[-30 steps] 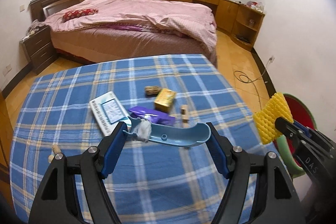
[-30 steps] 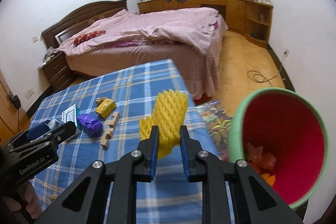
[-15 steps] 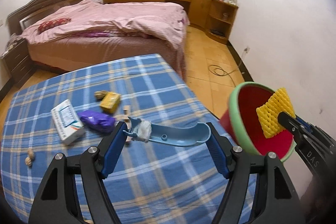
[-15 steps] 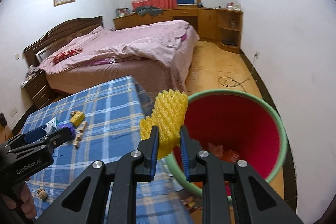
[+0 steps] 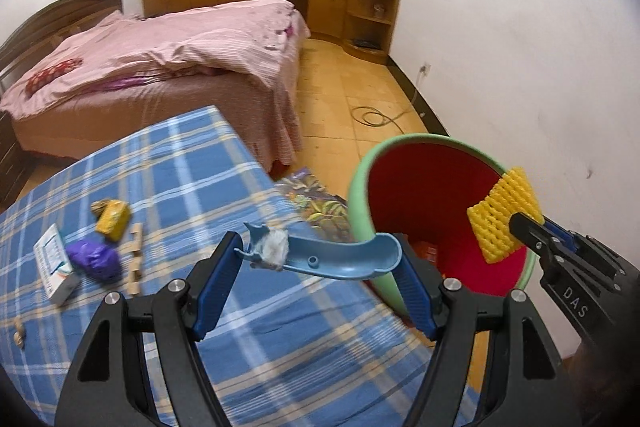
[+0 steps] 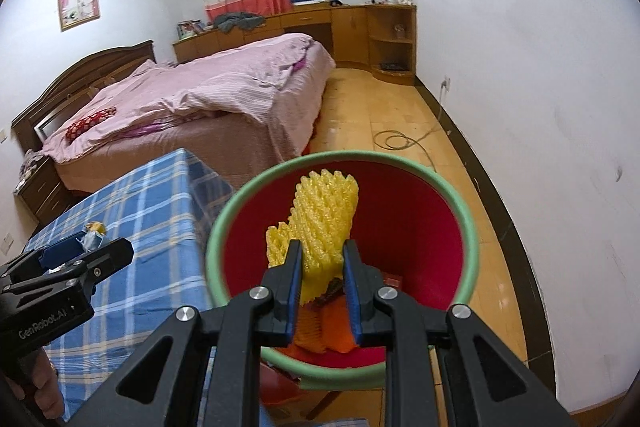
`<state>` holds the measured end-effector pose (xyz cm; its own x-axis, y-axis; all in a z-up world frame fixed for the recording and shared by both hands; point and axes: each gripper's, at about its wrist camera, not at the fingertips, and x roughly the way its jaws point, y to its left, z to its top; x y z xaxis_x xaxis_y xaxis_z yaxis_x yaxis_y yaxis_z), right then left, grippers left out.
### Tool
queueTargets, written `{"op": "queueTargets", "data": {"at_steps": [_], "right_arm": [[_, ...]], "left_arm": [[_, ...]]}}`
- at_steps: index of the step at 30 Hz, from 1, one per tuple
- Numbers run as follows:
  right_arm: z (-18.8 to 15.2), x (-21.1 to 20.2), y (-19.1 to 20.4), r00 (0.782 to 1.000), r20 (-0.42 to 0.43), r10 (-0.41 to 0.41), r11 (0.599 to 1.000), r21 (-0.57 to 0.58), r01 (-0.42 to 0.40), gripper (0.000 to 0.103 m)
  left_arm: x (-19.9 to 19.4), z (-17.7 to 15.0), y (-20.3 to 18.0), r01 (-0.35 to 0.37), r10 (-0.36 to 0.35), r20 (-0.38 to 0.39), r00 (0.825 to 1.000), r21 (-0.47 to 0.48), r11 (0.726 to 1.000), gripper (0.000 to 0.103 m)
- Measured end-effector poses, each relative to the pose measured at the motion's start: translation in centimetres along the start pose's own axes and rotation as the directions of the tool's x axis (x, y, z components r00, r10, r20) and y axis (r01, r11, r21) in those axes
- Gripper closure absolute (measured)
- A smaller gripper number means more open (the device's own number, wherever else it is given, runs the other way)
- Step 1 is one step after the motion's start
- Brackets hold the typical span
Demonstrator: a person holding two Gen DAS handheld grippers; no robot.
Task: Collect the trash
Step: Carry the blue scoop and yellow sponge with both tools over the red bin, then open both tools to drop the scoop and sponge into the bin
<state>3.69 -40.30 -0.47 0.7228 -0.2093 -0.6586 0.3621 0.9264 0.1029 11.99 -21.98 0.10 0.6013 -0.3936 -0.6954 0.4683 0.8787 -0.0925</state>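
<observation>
Right gripper (image 6: 320, 267) clamps yellow foam netting (image 6: 320, 219) over the red bin (image 6: 214, 247); its contents are partly hidden. Left gripper (image 5: 320, 255) grasps a curved blue plastic piece (image 5: 344, 259) above the plaid table (image 5: 160, 179). Beyond lie scraps, blurred.

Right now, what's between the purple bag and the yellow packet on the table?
Nothing: bare checked cloth separates purple bag and yellow packet, in the left wrist view.
</observation>
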Motion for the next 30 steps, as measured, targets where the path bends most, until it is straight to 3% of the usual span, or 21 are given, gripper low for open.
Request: {"op": "queueTargets", "data": {"at_steps": [21,27,30], "right_arm": [[-0.6,5.8,-6.0,0.995,-0.092,-0.032,0.996,0.08,0.04,0.08],[-0.8,6.6,-6.5,0.995,-0.103,-0.009,0.995,0.101,0.019,0.076],[-0.8,6.5,-7.2,0.995,-0.098,0.012,0.992,0.129,0.001,0.068]], "left_arm": [[6.7,1.3,-6.2,0.093,-0.088,-0.048,0.995,0.118,0.989,0.028],[7.6,1.5,-6.8,0.12,-0.113,-0.055,0.992,0.13,0.984,0.028],[7.8,1.4,-7.1,0.125,-0.12,-0.047,0.992,0.139,0.982,0.028]]}}
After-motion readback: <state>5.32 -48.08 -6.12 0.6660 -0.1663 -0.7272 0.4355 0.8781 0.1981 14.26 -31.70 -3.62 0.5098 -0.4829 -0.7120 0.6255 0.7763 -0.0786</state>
